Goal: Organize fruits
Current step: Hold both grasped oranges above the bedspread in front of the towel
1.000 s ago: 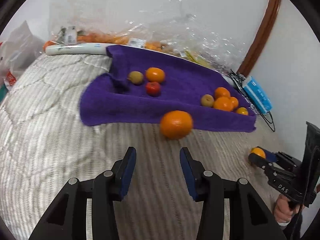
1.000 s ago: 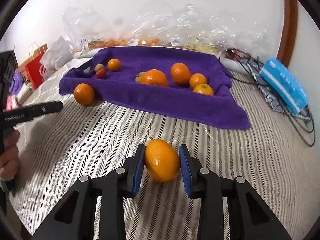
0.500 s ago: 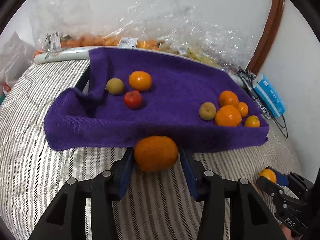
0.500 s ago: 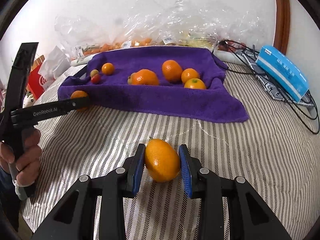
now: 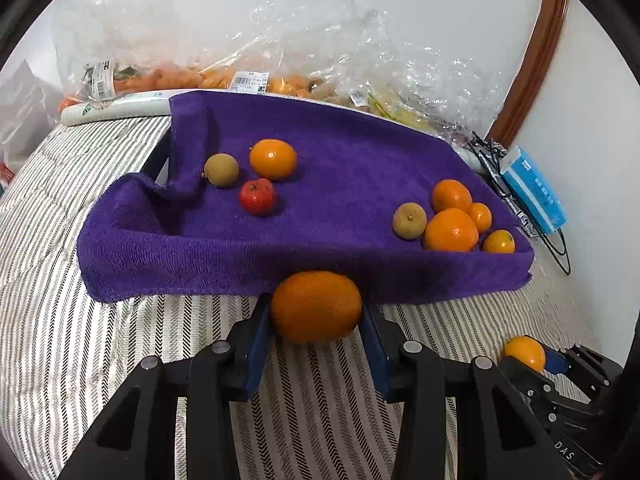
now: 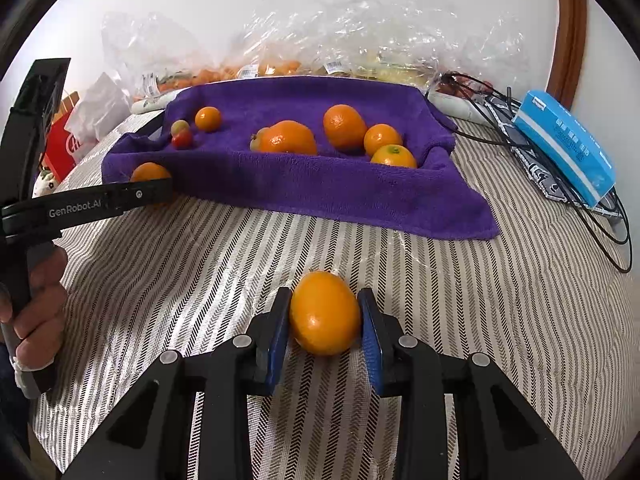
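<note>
My left gripper is shut on a large orange just in front of the purple towel. My right gripper is shut on a smaller orange above the striped bedcover. On the towel's left lie an orange, a brownish fruit and a red fruit. On its right lie several oranges and a brownish fruit. The right gripper with its orange also shows in the left wrist view.
Clear plastic bags of fruit lie behind the towel against the wall. A blue box and black cables lie at the right. A red bag stands at the left. The striped bedcover surrounds the towel.
My left gripper moved forward to the large orange and closed on it. My right gripper kept hold of its orange and shifted slightly.
</note>
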{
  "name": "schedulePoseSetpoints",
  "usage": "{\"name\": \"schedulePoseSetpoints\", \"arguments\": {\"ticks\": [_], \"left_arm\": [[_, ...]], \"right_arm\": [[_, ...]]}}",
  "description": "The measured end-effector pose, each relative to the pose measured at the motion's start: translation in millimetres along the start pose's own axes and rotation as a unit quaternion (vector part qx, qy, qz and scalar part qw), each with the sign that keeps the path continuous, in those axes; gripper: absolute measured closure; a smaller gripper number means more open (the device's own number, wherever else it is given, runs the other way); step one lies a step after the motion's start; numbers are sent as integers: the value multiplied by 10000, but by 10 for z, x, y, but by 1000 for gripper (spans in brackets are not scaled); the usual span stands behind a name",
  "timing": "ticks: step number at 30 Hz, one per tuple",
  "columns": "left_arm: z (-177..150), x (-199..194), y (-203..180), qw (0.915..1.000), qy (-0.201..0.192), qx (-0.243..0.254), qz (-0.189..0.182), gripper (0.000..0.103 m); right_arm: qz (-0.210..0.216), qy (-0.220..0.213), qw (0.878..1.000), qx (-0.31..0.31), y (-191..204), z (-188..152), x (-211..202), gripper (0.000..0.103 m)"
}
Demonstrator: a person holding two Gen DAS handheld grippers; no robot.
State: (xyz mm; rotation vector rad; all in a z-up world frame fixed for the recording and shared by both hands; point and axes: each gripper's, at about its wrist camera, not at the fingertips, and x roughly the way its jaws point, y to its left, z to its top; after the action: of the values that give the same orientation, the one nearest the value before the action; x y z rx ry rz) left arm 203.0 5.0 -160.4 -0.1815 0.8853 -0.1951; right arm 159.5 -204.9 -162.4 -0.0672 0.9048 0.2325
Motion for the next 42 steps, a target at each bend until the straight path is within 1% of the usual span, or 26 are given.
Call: {"name": "schedulePoseSetpoints", "arguments": {"ticks": [4, 9, 11, 12, 13, 14, 17, 23, 26, 29, 31, 33, 35, 39, 42], "left_arm": [[-2, -23, 63, 9997, -52, -193, -126, 64], [-16, -27, 78, 9996, -50, -258, -126, 64], [-17, -21, 62, 9997, -49, -221, -92, 64], [-15, -19, 56, 9997, -47, -205, -80, 63], [-14, -17, 54, 9998, -46, -200, -77, 63], [-14, -19, 53, 9997, -49, -208, -83, 63], [-11, -23, 55, 9997, -61, -230, -106, 64], [-29, -103, 47, 9994, -210, -187, -184, 64], [-24, -128, 56, 9992, -239, -234, -234, 64], [-20, -150, 71, 9987, -251, -305, -336, 64], [-32, -187, 65, 9984, -302, -294, -388, 64], [-49, -219, 53, 9983, -367, -243, -379, 64], [-58, -235, 33, 9983, -399, -188, -372, 64], [-60, -235, 9, 9985, -406, -122, -344, 64], [-55, -261, 13, 9981, -449, -140, -400, 64]], "right_arm": [[-22, 6, 10000, -39, 5, -4, -2, 69], [12, 4, 10000, -10, 4, -5, -5, 68], [84, 8, 10000, -10, 3, -4, -2, 63], [139, 13, 9999, -27, 8, -3, 0, 57], [195, 19, 9998, -56, 19, -3, 3, 54], [196, 26, 9998, -88, 36, -1, 8, 54], [108, 31, 9998, -159, 70, -4, 10, 54], [100, 22, 9999, -62, 48, -9, -1, 54], [69, 23, 10000, -56, 43, -10, -1, 56], [43, 13, 10000, -36, 29, -10, -4, 62], [84, -9, 10000, 45, -13, -11, -9, 70], [170, -35, 9997, 155, -62, -13, -18, 70], [148, -47, 9996, 216, -81, -14, -21, 70], [168, -114, 9996, 178, -53, -14, -46, 70], [216, -153, 9995, 198, -56, -15, -60, 70]]}}
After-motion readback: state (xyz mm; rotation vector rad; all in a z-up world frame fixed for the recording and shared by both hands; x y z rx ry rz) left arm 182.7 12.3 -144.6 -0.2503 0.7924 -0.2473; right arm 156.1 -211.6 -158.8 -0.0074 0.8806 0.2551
